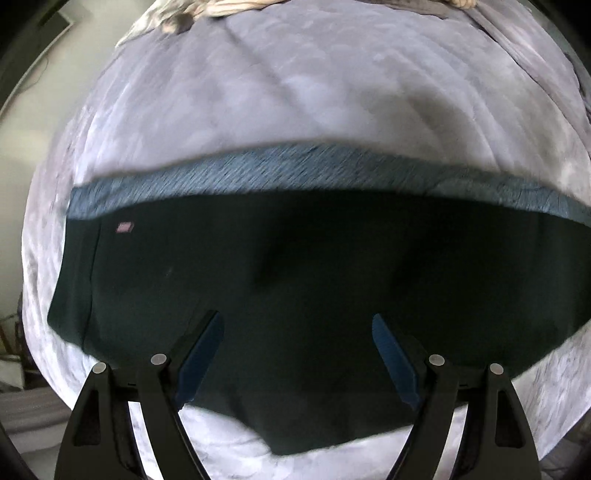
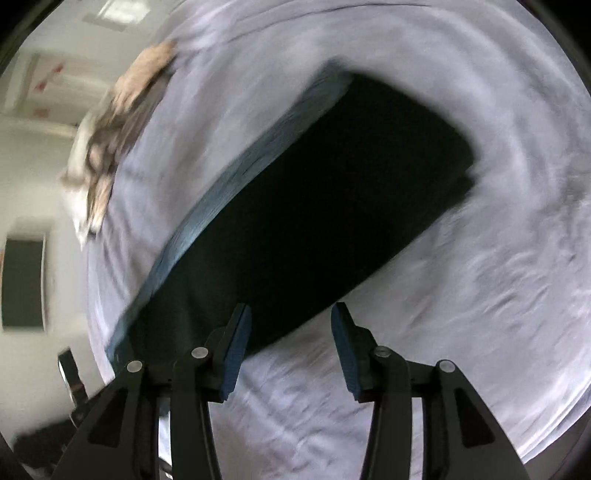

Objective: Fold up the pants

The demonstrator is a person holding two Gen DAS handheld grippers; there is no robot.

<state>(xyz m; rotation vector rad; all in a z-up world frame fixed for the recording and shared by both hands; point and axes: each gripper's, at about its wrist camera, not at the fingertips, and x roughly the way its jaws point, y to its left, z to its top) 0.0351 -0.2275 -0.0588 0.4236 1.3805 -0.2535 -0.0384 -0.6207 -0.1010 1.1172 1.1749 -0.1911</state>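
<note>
1. Hovering with jaws spread wide and empty, left gripper (image 1: 297, 354) above the near part of dark pants (image 1: 295, 295).
2. Lying flat as a folded block on a pale grey bedcover (image 1: 295, 92), blue-grey waistband (image 1: 295, 170) along the far edge.
3. Hanging apart and holding nothing, right gripper (image 2: 288, 350) over the pants' (image 2: 314, 206) near edge.
4. Bunched at the cover's (image 2: 480, 295) far left, a beige cloth (image 2: 110, 129); right view blurred.

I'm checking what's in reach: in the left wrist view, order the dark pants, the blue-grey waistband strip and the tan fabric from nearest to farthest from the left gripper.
1. dark pants: right under the left gripper.
2. blue-grey waistband strip: along the pants' far edge.
3. tan fabric: at the bed's far end, top of view.
</note>
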